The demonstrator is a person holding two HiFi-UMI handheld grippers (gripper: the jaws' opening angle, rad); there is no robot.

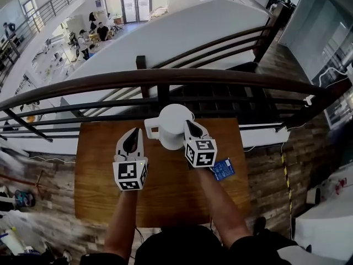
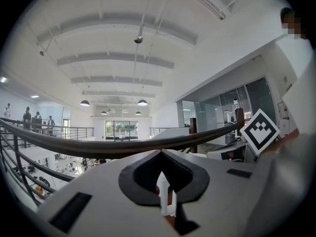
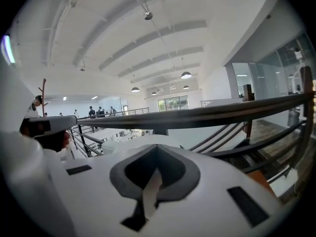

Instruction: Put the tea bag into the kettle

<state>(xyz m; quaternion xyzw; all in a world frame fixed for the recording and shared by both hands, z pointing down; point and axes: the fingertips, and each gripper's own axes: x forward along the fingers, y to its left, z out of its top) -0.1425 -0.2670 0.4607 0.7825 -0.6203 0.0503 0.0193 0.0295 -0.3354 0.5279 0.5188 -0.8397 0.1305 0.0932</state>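
A white kettle stands at the far middle of the wooden table, close to the railing. A small blue tea bag packet lies flat on the table, to the right of my right forearm. My right gripper reaches the kettle's right side, jaws together. The left gripper hangs just left of the kettle's white side piece, its jaws also together. Each gripper view shows a pale sliver in the slit between the jaws; I cannot tell what it is.
A dark handrail with bars runs right behind the table's far edge, with a drop to a lower floor beyond. Wooden floor surrounds the table, and a cable trails at the right. In the left gripper view, the right gripper's marker cube shows.
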